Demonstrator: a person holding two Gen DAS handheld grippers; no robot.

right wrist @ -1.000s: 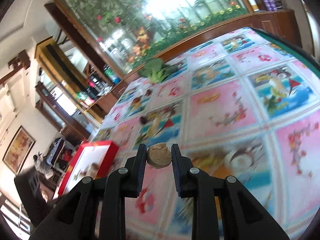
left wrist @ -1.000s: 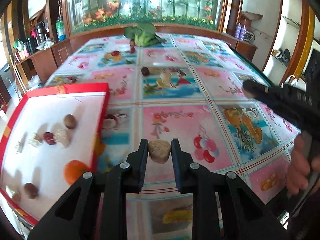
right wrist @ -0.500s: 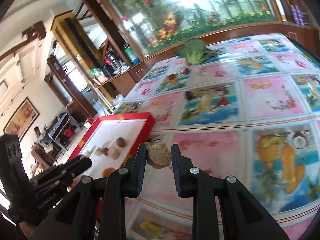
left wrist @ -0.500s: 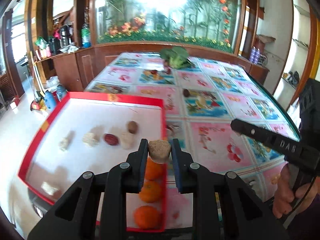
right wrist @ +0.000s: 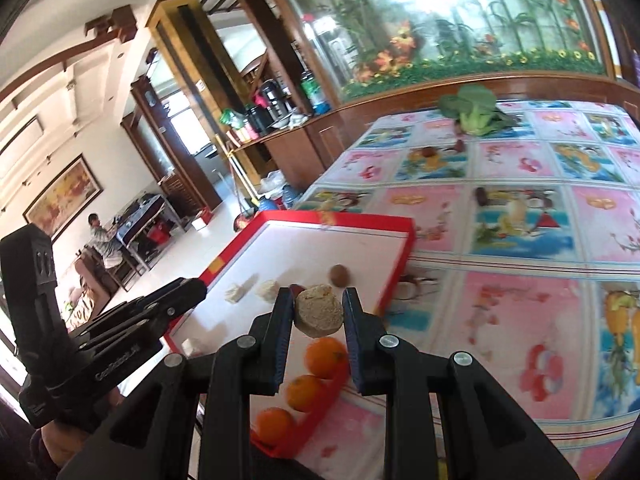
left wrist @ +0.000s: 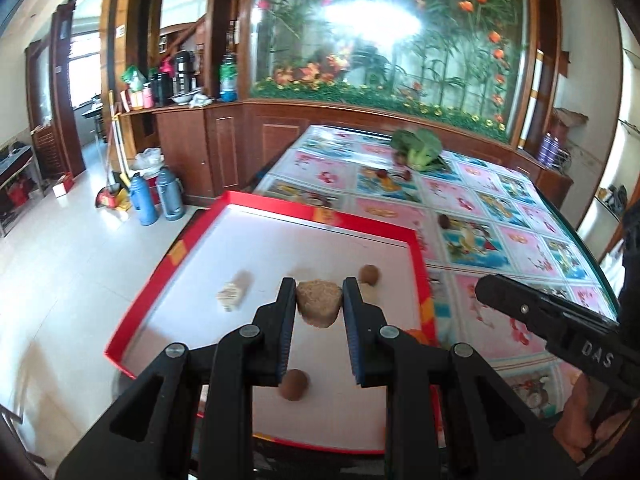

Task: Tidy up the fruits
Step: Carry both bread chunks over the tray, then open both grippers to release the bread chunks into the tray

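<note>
Three oranges (right wrist: 325, 357) are sitting along the near edge of my red tray (right wrist: 372, 224), lower centre of the right view, plus a brown round fruit (right wrist: 340, 275) and pale bits. I'm holding my left gripper (left wrist: 319, 305) clamped on a tan lump (left wrist: 319, 308) over the tray, and my right gripper (right wrist: 318, 312) is pinching another tan chunk (right wrist: 319, 312), both angled downward.

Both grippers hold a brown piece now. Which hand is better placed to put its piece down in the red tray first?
Left, probably. The left gripper holds its brown piece above the white floor of the red tray. The right gripper holds its own piece nearer the tray's edge, above the oranges.
</note>
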